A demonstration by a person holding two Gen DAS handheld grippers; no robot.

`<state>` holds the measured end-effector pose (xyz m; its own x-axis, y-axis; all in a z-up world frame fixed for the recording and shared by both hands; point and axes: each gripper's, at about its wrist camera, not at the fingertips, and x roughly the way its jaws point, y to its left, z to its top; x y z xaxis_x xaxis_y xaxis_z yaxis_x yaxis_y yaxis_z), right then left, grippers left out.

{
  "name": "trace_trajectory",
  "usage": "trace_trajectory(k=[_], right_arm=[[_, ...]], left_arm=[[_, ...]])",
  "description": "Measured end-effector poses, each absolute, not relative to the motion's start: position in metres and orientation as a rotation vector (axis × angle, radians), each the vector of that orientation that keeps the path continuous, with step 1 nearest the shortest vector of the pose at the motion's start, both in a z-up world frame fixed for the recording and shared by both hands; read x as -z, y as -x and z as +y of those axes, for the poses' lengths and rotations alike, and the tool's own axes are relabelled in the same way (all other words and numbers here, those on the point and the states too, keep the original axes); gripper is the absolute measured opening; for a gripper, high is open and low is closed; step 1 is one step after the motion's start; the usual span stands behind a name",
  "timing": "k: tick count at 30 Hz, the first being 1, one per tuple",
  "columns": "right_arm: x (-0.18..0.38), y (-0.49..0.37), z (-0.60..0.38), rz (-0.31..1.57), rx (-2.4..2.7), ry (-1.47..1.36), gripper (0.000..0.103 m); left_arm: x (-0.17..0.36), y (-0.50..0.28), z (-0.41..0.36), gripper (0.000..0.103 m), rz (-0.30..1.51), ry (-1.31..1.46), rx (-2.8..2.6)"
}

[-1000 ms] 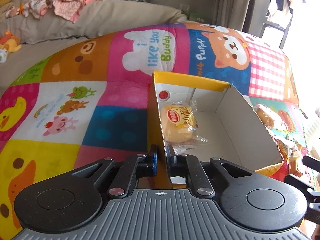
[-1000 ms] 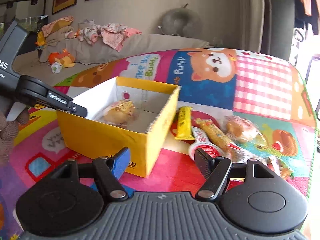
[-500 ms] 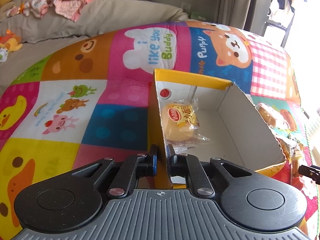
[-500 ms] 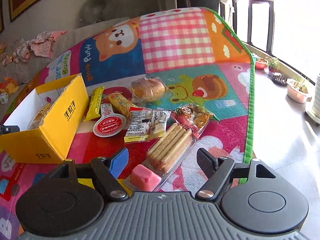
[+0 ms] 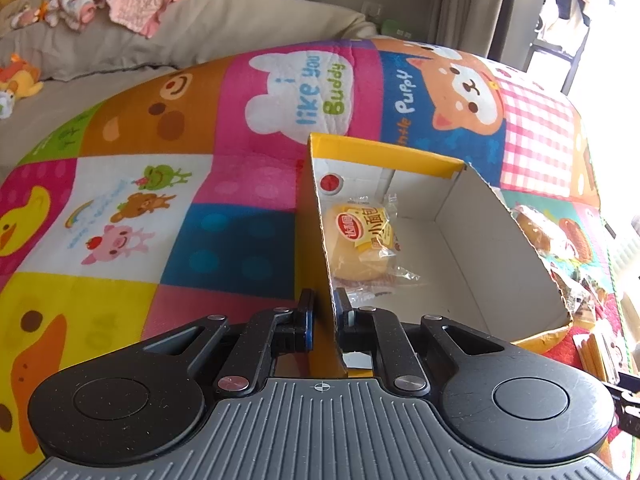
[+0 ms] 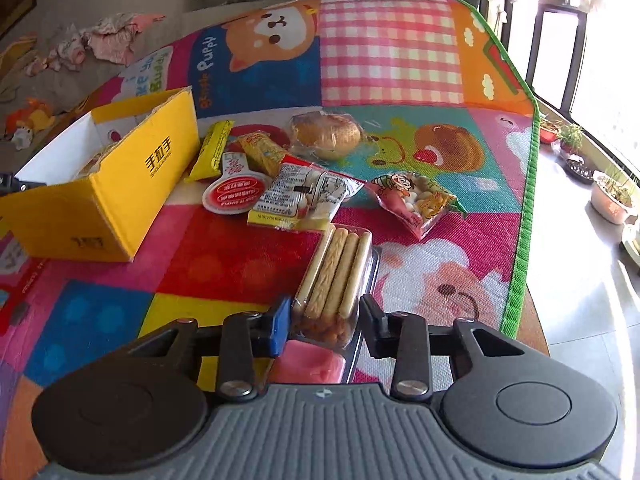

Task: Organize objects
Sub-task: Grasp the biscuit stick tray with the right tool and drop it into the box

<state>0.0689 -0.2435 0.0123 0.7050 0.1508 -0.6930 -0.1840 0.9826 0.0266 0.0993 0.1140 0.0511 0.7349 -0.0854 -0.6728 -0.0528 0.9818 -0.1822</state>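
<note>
My left gripper (image 5: 322,312) is clamped on the near wall of the yellow cardboard box (image 5: 452,236), one finger outside the wall and one inside, jaws drawn narrow against the card. The box stands open-topped on the patchwork play mat (image 5: 224,240); inside it, against the gripped wall and just ahead of my inner finger, lies a wrapped bun (image 5: 362,240).

My right gripper (image 6: 325,322) is lowered over the clear tray of biscuit sticks (image 6: 340,272), which lies on the mat with its near end between my fingers. The blue-padded finger (image 6: 280,326) sits at the tray's left edge and the black finger at its right; the jaws are part-way in, and whether the pads actually press the tray I cannot tell. A pink compartment (image 6: 310,366) of the same tray shows just below the fingers.

Beyond the tray, loose on the mat to the right of the box (image 6: 104,200): a white printed packet (image 6: 304,196), a round red-lidded cup (image 6: 234,192), a yellow bar (image 6: 212,150), an orange-yellow wrapped snack (image 6: 262,152), a bagged bread roll (image 6: 326,134) and a colourful bag of small sweets (image 6: 414,202). Both grippers point forward and downward toward the mat.
</note>
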Motion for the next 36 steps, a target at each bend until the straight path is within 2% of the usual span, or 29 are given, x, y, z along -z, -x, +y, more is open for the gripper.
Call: trace_trajectory(k=[6, 15, 19, 25, 30, 34, 36], right_arm=[[-0.015, -0.042, -0.231, 0.769, -0.247, 0.127, 0.034], [-0.025, -0.045, -0.235, 0.818, -0.318, 0.036, 0.034], [-0.055, -0.041, -0.241, 0.787, -0.364, -0.039, 0.033], [-0.125, -0.048, -0.230, 0.641, -0.463, -0.117, 0.033], [-0.175, -0.067, -0.192, 0.511, -0.552, -0.124, 0.033], [-0.194, -0.097, -0.151, 0.459, -0.546, -0.110, 0.033], [-0.192, -0.113, -0.138, 0.477, -0.537, -0.110, 0.040]], left_arm=[[-0.051, -0.099, 0.114, 0.012, 0.747, 0.195, 0.016], [-0.049, -0.101, 0.116, 0.012, 0.756, 0.207, 0.017], [-0.048, -0.103, 0.115, 0.012, 0.760, 0.213, 0.012], [-0.047, -0.104, 0.115, 0.012, 0.762, 0.214, 0.010], [-0.046, -0.106, 0.115, 0.012, 0.770, 0.213, 0.006], [-0.046, -0.107, 0.115, 0.012, 0.780, 0.216, 0.002], [-0.046, -0.107, 0.115, 0.012, 0.778, 0.216, 0.003]])
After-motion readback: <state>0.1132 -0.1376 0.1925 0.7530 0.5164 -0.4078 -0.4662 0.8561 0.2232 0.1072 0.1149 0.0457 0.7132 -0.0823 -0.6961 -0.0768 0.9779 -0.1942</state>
